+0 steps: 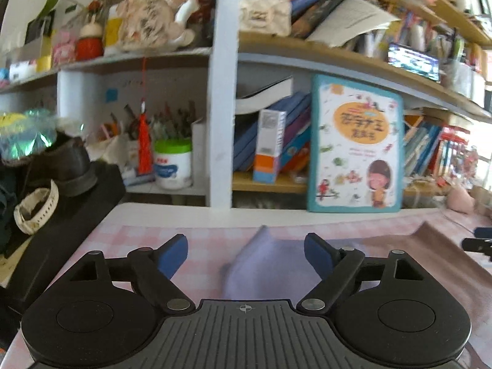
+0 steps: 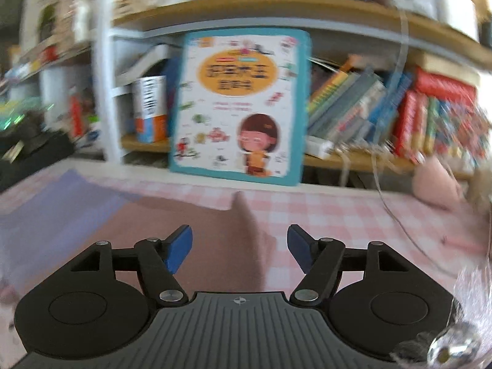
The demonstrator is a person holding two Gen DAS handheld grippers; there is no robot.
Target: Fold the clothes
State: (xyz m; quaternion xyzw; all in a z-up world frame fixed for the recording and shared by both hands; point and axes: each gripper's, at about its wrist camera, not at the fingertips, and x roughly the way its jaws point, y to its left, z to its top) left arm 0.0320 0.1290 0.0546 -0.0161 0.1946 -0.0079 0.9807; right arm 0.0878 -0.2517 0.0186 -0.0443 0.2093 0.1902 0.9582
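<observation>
Pink-and-white checked cloth covers the surface (image 1: 129,233), which runs back to a crowded bookshelf (image 1: 307,55) stacked with books, toys and jars. On the checked surface lie the clothes: a lavender garment (image 1: 267,264) and a dusty brown-pink garment (image 2: 215,240), the two overlapping, the lavender one toward the left and the brown one toward the right.

In the left wrist view the lavender garment sits directly ahead of the left gripper (image 1: 246,255), its raised corner showing between the spread blue fingers (image 1: 173,255), which touch no cloth. The brown garment stretches away to that gripper's right.

In the right wrist view the brown garment lies beneath and ahead of the right gripper (image 2: 240,250), with a raised fold or corner pointing up just beyond the gap. This gripper is also spread wide, its fingers (image 2: 180,250) holding nothing. The lavender cloth shows off to its left.

A picture book with a teal border (image 2: 240,104) stands upright against the shelf at the far edge of the surface. A white tub with a green lid (image 1: 172,163) stands in the shelf's left bay, beside a hanging red tassel (image 1: 144,144).
</observation>
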